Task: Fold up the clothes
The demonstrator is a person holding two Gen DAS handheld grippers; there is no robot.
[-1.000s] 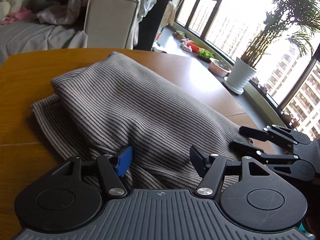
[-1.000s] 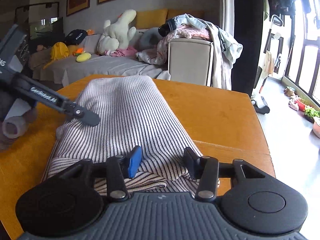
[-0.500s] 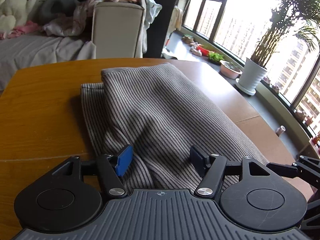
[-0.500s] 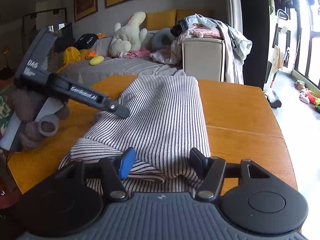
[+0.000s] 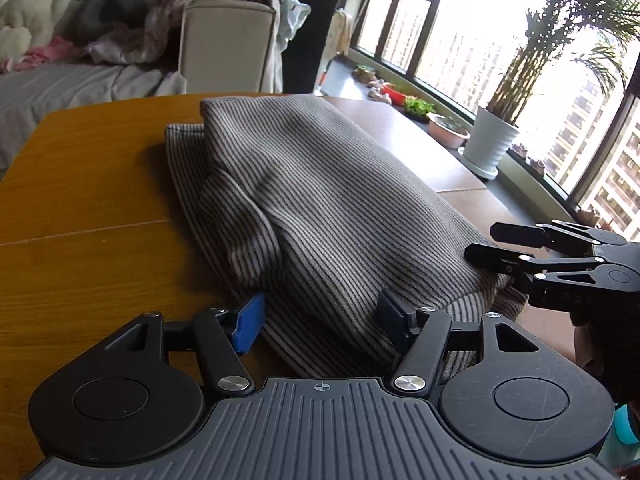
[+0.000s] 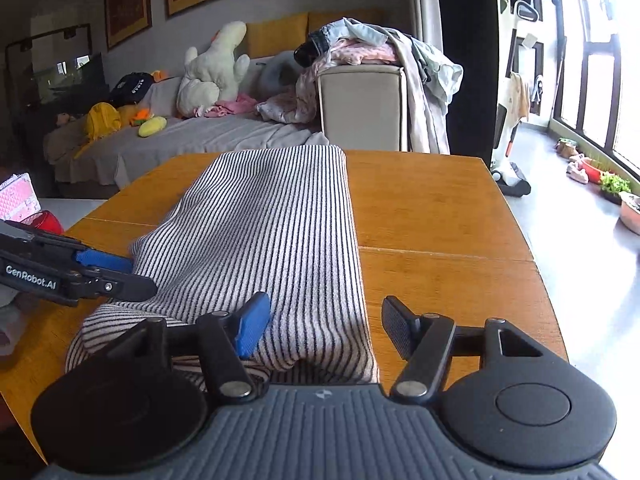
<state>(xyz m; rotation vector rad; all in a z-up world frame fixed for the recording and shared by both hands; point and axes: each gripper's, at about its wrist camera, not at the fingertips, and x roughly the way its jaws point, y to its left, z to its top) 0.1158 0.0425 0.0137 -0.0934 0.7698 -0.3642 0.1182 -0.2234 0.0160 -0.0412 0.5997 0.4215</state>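
Observation:
A black-and-white striped garment (image 5: pixel 328 200) lies folded into a long band on the wooden table (image 5: pixel 88 208), running away from me. My left gripper (image 5: pixel 320 320) is open at its near left end, with the cloth's edge lying loose between the pads. Over the near right corner my right gripper (image 6: pixel 324 330) is open too, its blue pad resting over the stripes (image 6: pixel 272 240) and its other pad above bare table (image 6: pixel 440 216). Each gripper shows in the other's view: the right gripper (image 5: pixel 484 242) at the right, the left gripper (image 6: pixel 132 274) at the left.
Beyond the table's far edge stands a sofa (image 6: pixel 192 136) with soft toys and a beige armrest (image 6: pixel 360 108) piled with clothes. A potted plant (image 5: pixel 494 142) stands by the windows on the right. A red object (image 6: pixel 46 222) and a pink case (image 6: pixel 16 196) sit off the table's left.
The right gripper's jaws have widened over the cloth's near end. The left gripper has shifted along the garment's left side and now sits lower, by the near left edge.

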